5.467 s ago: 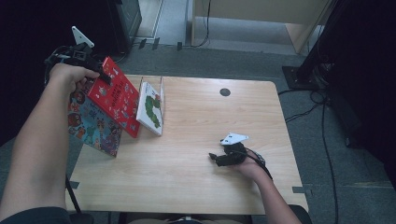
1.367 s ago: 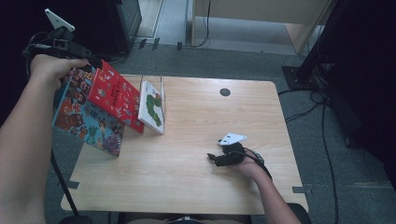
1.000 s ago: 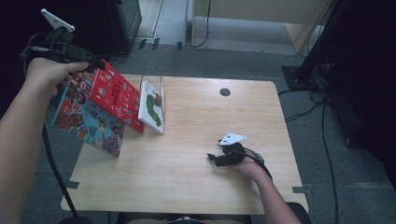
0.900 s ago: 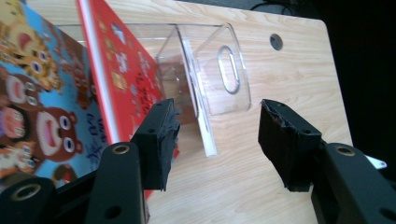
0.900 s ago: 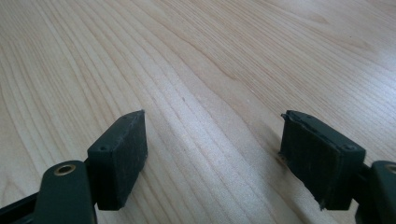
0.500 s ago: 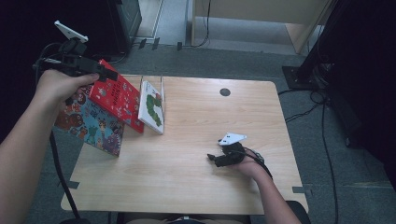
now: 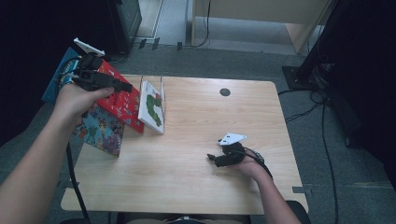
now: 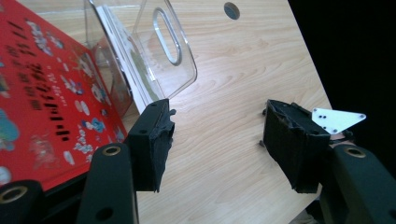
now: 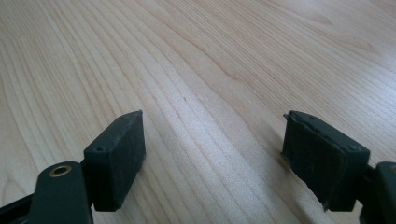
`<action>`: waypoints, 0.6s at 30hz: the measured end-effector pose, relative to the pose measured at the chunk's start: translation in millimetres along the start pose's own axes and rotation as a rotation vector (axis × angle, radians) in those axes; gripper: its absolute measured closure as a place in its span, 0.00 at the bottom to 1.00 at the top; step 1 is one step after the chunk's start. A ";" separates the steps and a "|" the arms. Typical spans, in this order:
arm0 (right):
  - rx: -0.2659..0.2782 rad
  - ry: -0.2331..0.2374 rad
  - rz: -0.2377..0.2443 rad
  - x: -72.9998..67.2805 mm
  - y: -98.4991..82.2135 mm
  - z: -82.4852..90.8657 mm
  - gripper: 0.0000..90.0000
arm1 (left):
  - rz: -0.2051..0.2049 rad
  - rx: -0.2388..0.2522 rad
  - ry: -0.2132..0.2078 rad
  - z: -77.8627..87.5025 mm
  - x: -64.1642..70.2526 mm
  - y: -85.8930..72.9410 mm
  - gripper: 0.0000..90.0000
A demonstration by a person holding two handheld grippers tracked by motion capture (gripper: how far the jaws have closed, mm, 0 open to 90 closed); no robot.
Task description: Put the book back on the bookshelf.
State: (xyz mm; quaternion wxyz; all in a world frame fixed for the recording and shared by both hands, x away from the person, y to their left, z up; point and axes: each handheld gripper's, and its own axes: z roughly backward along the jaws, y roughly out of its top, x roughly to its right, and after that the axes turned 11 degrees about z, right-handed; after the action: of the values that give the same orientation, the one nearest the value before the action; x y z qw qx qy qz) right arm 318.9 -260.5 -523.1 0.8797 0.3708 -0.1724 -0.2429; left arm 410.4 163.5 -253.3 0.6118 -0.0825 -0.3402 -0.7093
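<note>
My left gripper (image 7: 123, 86) hangs over the top edge of a red picture book (image 7: 122, 100) that leans at the table's left edge. Its jaws have just been opening and nothing is between them (image 8: 217, 126). The red book (image 8: 42, 93) lies left of the jaws in the left gripper view. In front of it leans a colourful monster book (image 7: 100, 130). A white book with a green caterpillar (image 7: 152, 107) stands in a clear acrylic holder (image 8: 159, 51). My right gripper (image 7: 212, 158) rests on the table (image 9: 212, 140), open and empty.
The wooden table (image 7: 196, 186) has a dark round cable hole (image 7: 225, 92) at the back. A blue flat thing (image 7: 53, 88) sticks out behind my left hand. Cables and dark furniture legs (image 7: 322, 60) stand on the floor at the right.
My left hand has moved right and a little down, from beyond the table's left edge to over the red book's top. The right hand has kept still.
</note>
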 end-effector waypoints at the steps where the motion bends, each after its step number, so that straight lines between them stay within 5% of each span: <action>1: 0.000 0.000 0.000 0.0 0.0 0.0 0.23 | -0.007 -0.006 -0.009 -6.2 0.6 -3.6 0.47; 18: 0.000 0.000 0.000 0.0 0.0 0.0 0.23 | -0.068 -0.033 -0.044 -60.2 8.3 -38.6 0.46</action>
State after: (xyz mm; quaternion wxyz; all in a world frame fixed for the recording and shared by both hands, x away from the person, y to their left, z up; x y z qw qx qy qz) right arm 318.9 -260.5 -523.1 0.8797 0.3709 -0.1723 -0.2427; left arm 390.8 122.4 -309.0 0.5783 -0.0968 -0.3444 -0.7332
